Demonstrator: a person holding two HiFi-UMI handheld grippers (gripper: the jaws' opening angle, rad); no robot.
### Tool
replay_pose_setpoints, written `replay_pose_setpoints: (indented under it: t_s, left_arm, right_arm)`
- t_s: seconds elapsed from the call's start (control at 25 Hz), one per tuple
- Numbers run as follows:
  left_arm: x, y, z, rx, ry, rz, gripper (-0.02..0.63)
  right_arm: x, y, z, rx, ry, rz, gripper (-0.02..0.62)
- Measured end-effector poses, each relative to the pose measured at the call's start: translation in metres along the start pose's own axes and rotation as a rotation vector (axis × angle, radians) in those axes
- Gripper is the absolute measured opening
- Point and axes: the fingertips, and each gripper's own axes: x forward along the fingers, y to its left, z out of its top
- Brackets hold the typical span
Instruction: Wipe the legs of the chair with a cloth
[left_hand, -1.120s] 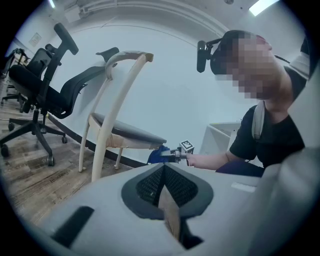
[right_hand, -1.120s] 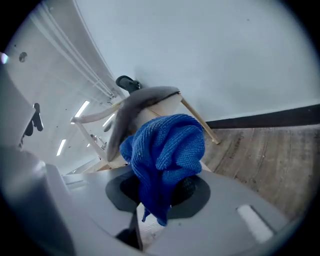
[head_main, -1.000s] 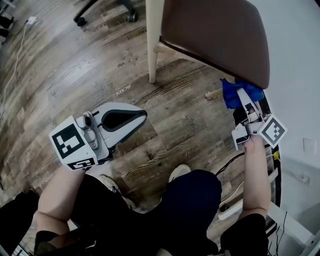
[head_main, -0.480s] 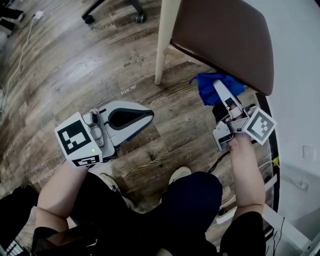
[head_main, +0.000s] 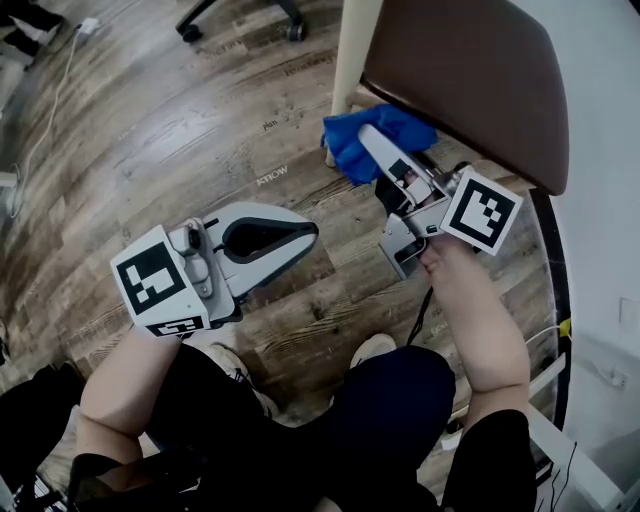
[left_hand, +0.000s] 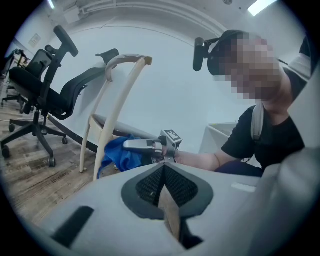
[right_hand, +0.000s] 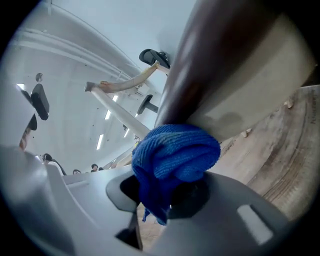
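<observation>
The chair has a brown seat (head_main: 460, 70) and cream legs (head_main: 352, 55). My right gripper (head_main: 368, 140) is shut on a bunched blue cloth (head_main: 368, 138), which presses against the lower end of the near cream leg, close to the floor. In the right gripper view the cloth (right_hand: 172, 157) fills the jaws and touches the cream wood (right_hand: 255, 87) under the dark seat edge. My left gripper (head_main: 300, 235) hovers over the floor to the left, shut and empty. The left gripper view shows the cloth (left_hand: 117, 152) beside the leg (left_hand: 107, 135).
An office chair base (head_main: 240, 15) stands at the back, and the office chair (left_hand: 45, 95) also shows in the left gripper view. A white cable (head_main: 40, 110) runs along the floor at left. A white wall (head_main: 600, 150) closes off the right. The person's knees and shoe (head_main: 372, 347) are below.
My right gripper has carried the blue cloth leftward, from under the seat's right side to the cream leg at the left. The left gripper has hardly moved.
</observation>
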Motion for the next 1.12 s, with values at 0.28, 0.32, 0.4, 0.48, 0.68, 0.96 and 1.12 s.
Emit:
replay_pose_setpoints:
  t_s: [0.28, 0.32, 0.4, 0.48, 0.68, 0.96, 1.12]
  left_arm:
    - [-0.002, 0.002, -0.002, -0.008, 0.005, -0.006, 0.0]
    - [-0.004, 0.003, -0.002, -0.011, 0.004, -0.004, 0.0]
    - [-0.007, 0.006, -0.002, -0.018, 0.002, 0.003, 0.0]
    - [-0.009, 0.01, -0.004, -0.025, 0.003, 0.012, 0.0]
    - [-0.017, 0.019, -0.003, -0.053, -0.004, 0.028, 0.0]
    - [-0.025, 0.023, -0.004, -0.084, -0.004, 0.052, 0.0]
    - [-0.033, 0.026, -0.008, -0.097, 0.008, 0.084, 0.0]
  right_arm:
    - [0.024, -0.006, -0.01, 0.0, 0.029, 0.012, 0.092]
    - [0.026, -0.009, -0.012, 0.002, 0.028, 0.016, 0.092]
    - [0.031, -0.016, -0.019, 0.01, 0.031, 0.023, 0.092]
    - [0.037, -0.028, -0.028, 0.043, 0.043, 0.024, 0.092]
    - [0.048, -0.078, -0.057, 0.144, 0.066, -0.013, 0.092]
    - [0.053, -0.163, -0.116, 0.2, 0.146, -0.115, 0.092]
    - [0.053, -0.226, -0.16, 0.257, 0.214, -0.237, 0.092]
